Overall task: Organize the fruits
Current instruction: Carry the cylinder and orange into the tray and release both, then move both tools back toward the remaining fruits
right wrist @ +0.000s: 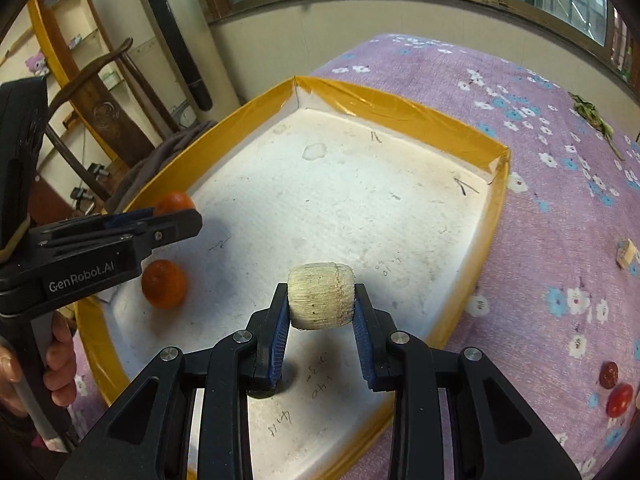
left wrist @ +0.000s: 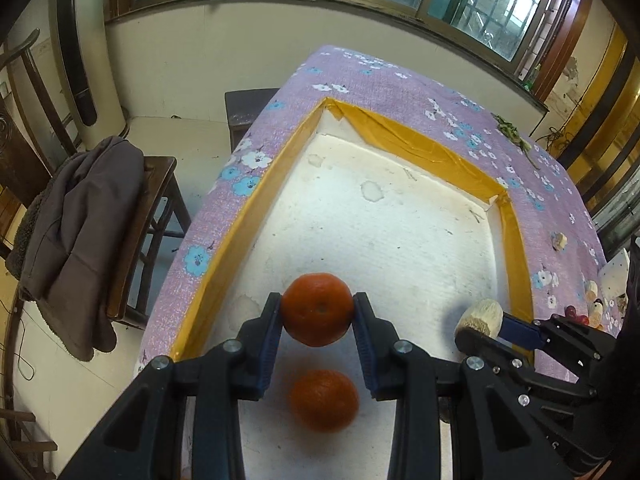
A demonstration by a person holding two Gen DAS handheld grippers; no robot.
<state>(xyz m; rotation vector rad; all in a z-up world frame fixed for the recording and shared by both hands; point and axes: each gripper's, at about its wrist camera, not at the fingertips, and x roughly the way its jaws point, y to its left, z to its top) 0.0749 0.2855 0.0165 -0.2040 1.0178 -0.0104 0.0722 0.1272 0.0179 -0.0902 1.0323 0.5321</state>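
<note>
My left gripper (left wrist: 317,308) is shut on an orange tangerine (left wrist: 316,309) and holds it above the white foam tray (left wrist: 400,220) with yellow taped rim. A second tangerine (left wrist: 323,399) lies on the tray floor just below it. My right gripper (right wrist: 321,304) is shut on a pale fibrous chunk of fruit (right wrist: 321,300) above the tray's near part. In the right wrist view the left gripper (right wrist: 176,216) shows at the left, holding its tangerine (right wrist: 174,203) over the lying one (right wrist: 164,283). The right gripper with its chunk (left wrist: 480,316) shows at the right of the left wrist view.
The tray sits on a purple flowered cloth (right wrist: 560,240). On the cloth to the right lie a small pale fruit piece (right wrist: 626,252), red fruits (right wrist: 619,400) and a green sprig (right wrist: 592,116). A chair with a grey jacket (left wrist: 76,240) stands left of the table.
</note>
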